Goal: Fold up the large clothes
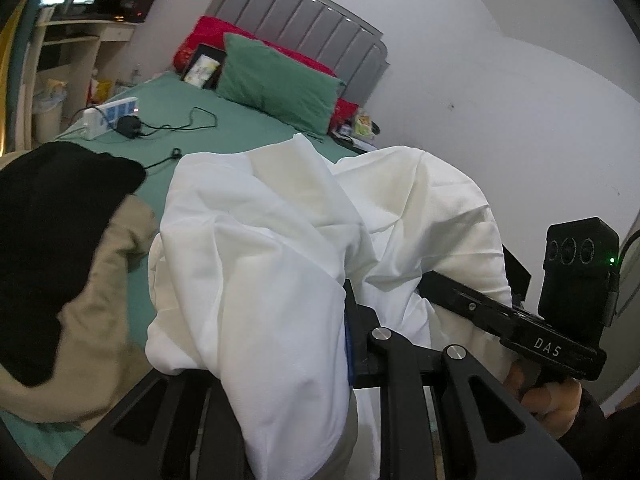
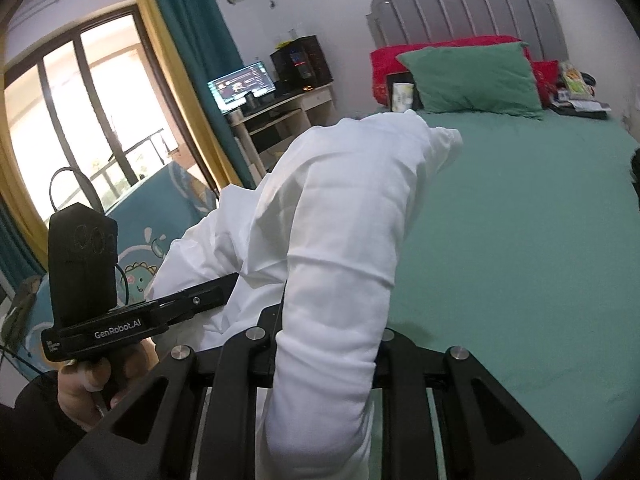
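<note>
A large white garment (image 1: 280,240) hangs bunched between my two grippers above the green bed sheet (image 1: 192,136). In the left wrist view my left gripper (image 1: 320,340) is shut on a thick fold of it, and the cloth drapes over and hides the fingertips. The right gripper (image 1: 436,284) enters from the right, held by a hand (image 1: 552,400), with its tips buried in the same cloth. In the right wrist view the white garment (image 2: 340,220) rises in a hump over my right gripper (image 2: 328,344), which is shut on it. The left gripper (image 2: 232,286) bites the cloth at the left.
A black garment (image 1: 60,240) lies on a beige one (image 1: 100,340) at the left of the bed. A power strip (image 1: 112,116), a charger with its cable (image 1: 132,126), a green pillow (image 1: 276,84) and red pillows (image 1: 212,36) lie toward the grey headboard (image 1: 304,12). The desk with a monitor (image 2: 242,86) stands by the window.
</note>
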Motion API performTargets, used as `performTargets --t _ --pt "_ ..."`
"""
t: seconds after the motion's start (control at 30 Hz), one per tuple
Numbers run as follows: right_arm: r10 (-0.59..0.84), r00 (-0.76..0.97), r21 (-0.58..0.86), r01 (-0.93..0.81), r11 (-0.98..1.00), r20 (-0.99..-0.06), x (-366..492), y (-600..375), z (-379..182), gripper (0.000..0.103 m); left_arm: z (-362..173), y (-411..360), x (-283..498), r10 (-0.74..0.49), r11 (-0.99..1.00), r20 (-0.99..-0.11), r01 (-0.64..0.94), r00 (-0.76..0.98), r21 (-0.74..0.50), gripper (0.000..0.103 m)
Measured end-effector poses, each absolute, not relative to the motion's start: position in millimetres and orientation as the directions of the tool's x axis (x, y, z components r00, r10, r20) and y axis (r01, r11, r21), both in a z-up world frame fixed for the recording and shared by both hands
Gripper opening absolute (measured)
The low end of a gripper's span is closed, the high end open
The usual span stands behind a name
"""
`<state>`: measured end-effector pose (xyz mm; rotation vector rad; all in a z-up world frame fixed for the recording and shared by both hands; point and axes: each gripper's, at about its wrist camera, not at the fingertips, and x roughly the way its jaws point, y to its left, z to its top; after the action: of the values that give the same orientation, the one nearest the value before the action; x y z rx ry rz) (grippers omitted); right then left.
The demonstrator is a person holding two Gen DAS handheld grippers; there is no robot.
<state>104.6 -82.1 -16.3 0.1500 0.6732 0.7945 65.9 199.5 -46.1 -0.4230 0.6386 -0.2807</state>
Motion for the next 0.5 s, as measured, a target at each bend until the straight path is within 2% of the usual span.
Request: performTargets --t 0.5 --pt "0.732 0.451 0.351 -0.667 0.657 -0.512 125 -33 -46 0.020 -75 261 90 -0.315 0.887 -0.553 0.032 0.772 -0.461 0.020"
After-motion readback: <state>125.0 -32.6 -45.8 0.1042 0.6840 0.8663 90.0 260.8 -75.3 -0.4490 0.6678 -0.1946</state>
